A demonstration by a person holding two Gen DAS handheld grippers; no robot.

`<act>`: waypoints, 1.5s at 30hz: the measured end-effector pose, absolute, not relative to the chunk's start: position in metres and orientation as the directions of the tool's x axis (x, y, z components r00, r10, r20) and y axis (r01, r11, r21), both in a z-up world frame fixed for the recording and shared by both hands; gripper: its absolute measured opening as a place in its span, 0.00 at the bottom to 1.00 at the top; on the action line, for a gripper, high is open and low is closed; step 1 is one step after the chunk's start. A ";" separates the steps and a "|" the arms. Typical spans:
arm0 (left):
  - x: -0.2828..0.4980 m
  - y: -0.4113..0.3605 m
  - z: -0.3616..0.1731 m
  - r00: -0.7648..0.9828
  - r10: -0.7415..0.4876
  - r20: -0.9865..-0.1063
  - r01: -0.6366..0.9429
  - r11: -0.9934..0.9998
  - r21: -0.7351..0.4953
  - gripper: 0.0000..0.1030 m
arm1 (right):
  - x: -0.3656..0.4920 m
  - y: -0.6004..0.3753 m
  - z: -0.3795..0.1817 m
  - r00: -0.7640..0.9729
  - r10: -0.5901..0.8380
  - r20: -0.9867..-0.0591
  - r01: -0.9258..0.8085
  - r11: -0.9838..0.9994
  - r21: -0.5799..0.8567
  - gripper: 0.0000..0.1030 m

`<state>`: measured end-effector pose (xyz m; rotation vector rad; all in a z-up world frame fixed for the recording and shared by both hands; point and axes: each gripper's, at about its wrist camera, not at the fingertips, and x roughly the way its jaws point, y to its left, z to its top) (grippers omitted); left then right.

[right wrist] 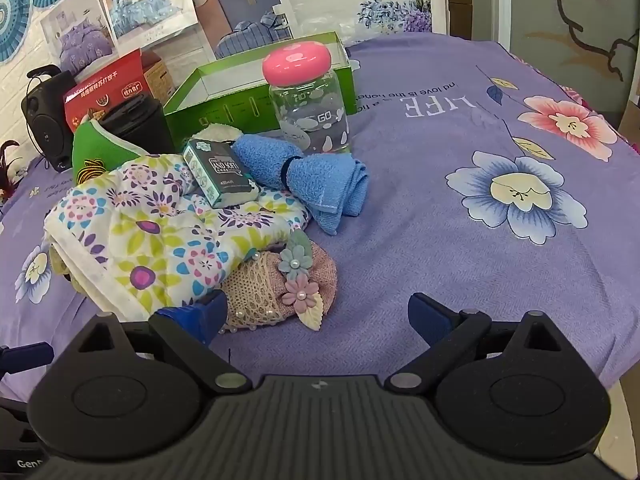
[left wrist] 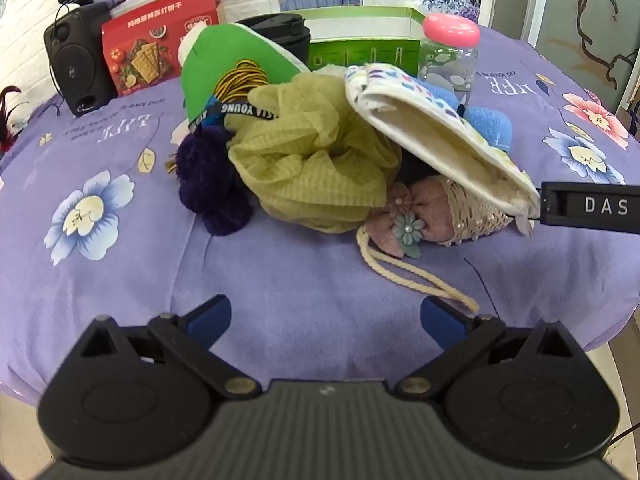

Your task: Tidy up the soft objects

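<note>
A pile of soft things lies on the purple flowered cloth (left wrist: 280, 280). It holds a yellow-green mesh bath puff (left wrist: 312, 160), a dark purple pompom (left wrist: 212, 188), a green cloth item (left wrist: 228, 60), a floral quilted mitt (left wrist: 432, 128) (right wrist: 168, 232), a rolled blue towel (right wrist: 308, 176) and a pink lace pouch with flowers (left wrist: 436, 212) (right wrist: 280, 288). My left gripper (left wrist: 324, 320) is open and empty, in front of the pile. My right gripper (right wrist: 316, 316) is open, its left finger (right wrist: 204, 312) against the mitt's edge and the pouch. The right gripper's finger shows beside the mitt in the left view (left wrist: 588, 208).
A clear bottle with a pink cap (right wrist: 308, 104), an open green box (right wrist: 260, 88), a red biscuit box (left wrist: 156, 52), a black cup (left wrist: 284, 32) and a black speaker (left wrist: 78, 60) stand behind the pile. A small green carton (right wrist: 220, 176) rests on the mitt. The table edge is close.
</note>
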<state>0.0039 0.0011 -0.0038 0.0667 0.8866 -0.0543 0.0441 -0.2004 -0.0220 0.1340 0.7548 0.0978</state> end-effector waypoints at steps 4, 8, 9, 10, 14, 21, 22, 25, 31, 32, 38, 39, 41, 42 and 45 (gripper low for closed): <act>0.004 0.001 -0.004 0.630 -0.022 -0.776 0.073 0.997 0.032 0.97 | 0.044 -0.200 -0.022 0.724 0.137 -0.676 -0.040 0.987 0.156 0.82; 0.004 0.002 -0.004 0.629 -0.025 -0.777 0.074 0.997 0.028 0.97 | 0.044 -0.200 -0.022 0.724 0.137 -0.676 -0.043 0.987 0.153 0.82; 0.005 0.002 -0.004 0.629 -0.027 -0.777 0.074 0.997 0.026 0.97 | 0.044 -0.200 -0.022 0.724 0.137 -0.676 -0.044 0.987 0.153 0.82; 0.004 0.002 -0.004 0.629 -0.028 -0.777 0.075 0.997 0.025 0.97 | 0.044 -0.200 -0.022 0.724 0.137 -0.677 -0.044 0.987 0.153 0.82; 0.004 0.002 -0.003 0.629 -0.030 -0.777 0.075 0.997 0.022 0.97 | 0.044 -0.200 -0.022 0.723 0.138 -0.677 -0.044 0.987 0.154 0.82; 0.004 0.002 -0.003 0.628 -0.031 -0.778 0.076 0.997 0.022 0.97 | 0.044 -0.200 -0.022 0.721 0.138 -0.679 -0.045 0.987 0.153 0.82; 0.004 0.002 -0.003 0.627 -0.030 -0.778 0.076 0.997 0.022 0.97 | 0.044 -0.200 -0.022 0.721 0.138 -0.679 -0.045 0.987 0.152 0.82; 0.005 0.002 -0.003 0.627 -0.031 -0.778 0.077 0.997 0.022 0.97 | 0.045 -0.199 -0.022 0.721 0.138 -0.679 -0.046 0.987 0.152 0.82; 0.005 0.002 -0.003 0.624 -0.034 -0.780 0.078 0.997 0.019 0.97 | 0.046 -0.199 -0.022 0.720 0.140 -0.680 -0.045 0.987 0.155 0.82; 0.005 0.002 -0.004 0.624 -0.033 -0.781 0.078 0.997 0.020 0.97 | 0.045 -0.199 -0.023 0.720 0.139 -0.680 -0.045 0.987 0.155 0.82; 0.006 0.003 -0.005 0.623 -0.035 -0.781 0.078 0.997 0.017 0.97 | 0.046 -0.198 -0.024 0.717 0.142 -0.682 -0.046 0.987 0.157 0.82; 0.006 0.003 -0.005 0.623 -0.034 -0.781 0.077 0.997 0.018 0.97 | 0.046 -0.198 -0.024 0.717 0.141 -0.682 -0.046 0.987 0.156 0.82; 0.006 0.004 -0.005 0.622 -0.036 -0.782 0.077 0.997 0.016 0.97 | 0.046 -0.198 -0.024 0.718 0.141 -0.682 -0.045 0.987 0.156 0.82; 0.006 0.005 -0.005 0.621 -0.039 -0.783 0.081 0.997 0.014 0.97 | 0.046 -0.198 -0.024 0.719 0.141 -0.680 -0.046 0.987 0.156 0.82; 0.001 0.013 -0.001 0.628 -0.043 -0.777 0.087 0.996 0.016 0.97 | 0.040 -0.205 -0.021 0.733 0.161 -0.661 -0.056 0.983 0.177 0.82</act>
